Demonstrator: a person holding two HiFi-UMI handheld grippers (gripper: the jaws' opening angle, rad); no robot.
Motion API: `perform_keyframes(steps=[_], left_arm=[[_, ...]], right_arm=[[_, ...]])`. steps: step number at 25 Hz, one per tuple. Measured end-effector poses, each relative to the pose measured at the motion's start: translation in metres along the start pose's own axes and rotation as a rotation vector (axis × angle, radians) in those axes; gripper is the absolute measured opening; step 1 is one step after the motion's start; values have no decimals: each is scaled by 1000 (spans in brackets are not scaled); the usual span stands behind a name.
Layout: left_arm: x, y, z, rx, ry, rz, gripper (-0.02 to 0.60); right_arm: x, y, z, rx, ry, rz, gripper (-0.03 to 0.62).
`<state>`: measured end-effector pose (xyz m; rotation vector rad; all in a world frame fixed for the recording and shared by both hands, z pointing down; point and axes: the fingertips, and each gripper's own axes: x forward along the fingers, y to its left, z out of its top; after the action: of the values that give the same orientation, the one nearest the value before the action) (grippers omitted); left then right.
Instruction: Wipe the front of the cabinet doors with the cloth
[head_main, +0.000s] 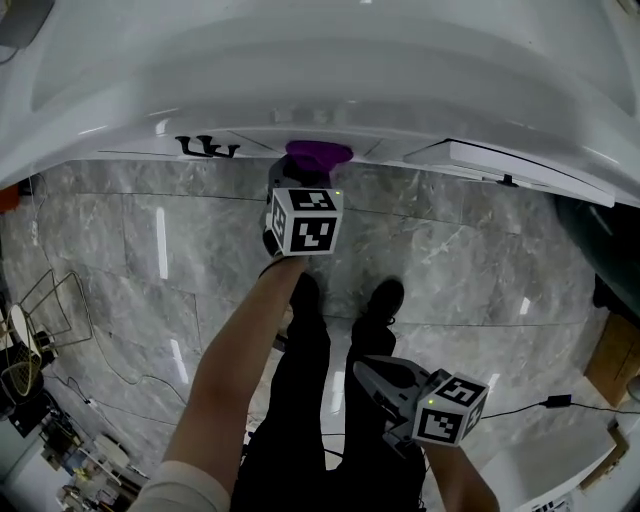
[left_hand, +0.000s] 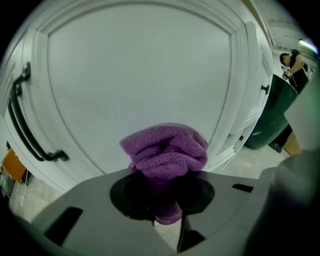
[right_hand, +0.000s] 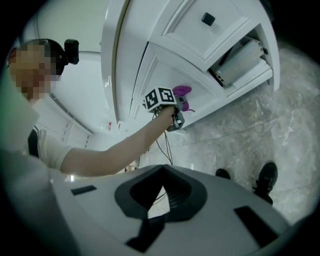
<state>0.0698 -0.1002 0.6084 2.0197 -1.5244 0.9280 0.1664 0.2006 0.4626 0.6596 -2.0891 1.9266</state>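
A bunched purple cloth (left_hand: 167, 150) sits between the jaws of my left gripper (left_hand: 167, 176), which is shut on it. The cloth (head_main: 318, 157) is pressed to the bottom of the white cabinet door (head_main: 300, 100), just ahead of the left gripper (head_main: 305, 178). In the left gripper view the door's flat panel (left_hand: 140, 75) fills the picture behind the cloth. From the right gripper view the cloth (right_hand: 182, 91) shows against the door (right_hand: 145, 65). My right gripper (head_main: 368, 372) hangs low by the person's legs, away from the cabinet, shut on nothing (right_hand: 162, 170).
A black bar handle (left_hand: 25, 125) runs down the door's left side and shows from above (head_main: 208, 148). A white drawer (head_main: 500, 160) stands out from the cabinet at the right. Grey marble floor (head_main: 450, 250) lies below, with cables (head_main: 545, 403) and a wire rack (head_main: 55, 310).
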Motion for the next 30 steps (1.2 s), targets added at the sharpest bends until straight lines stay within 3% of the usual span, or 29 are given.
perform_keyframes(steps=[14,19,21,24,28,30], left_arm=[[113,-5,-109,167,230,45,101],[121,-9,-129,209,307,3,101],[101,-15,-123,179,305,-32,100],[37,-39,-94,166,232,-98,100],[-71,-68,-15,28,72,-182,100],[-114,-71,35,-44,-24,-187,100]], right_arm=[[-3,-55,-13,69,-57,-27,9],[-7,-57,-18,63,-42,-48,9],[-13,-50,-14,57,-49,-49,9],[-24,-34,-8,48,-53,-51,9],[-32,-9,6,11,-46,-44,9],[-33,1,12,-1,-40,-37,9]])
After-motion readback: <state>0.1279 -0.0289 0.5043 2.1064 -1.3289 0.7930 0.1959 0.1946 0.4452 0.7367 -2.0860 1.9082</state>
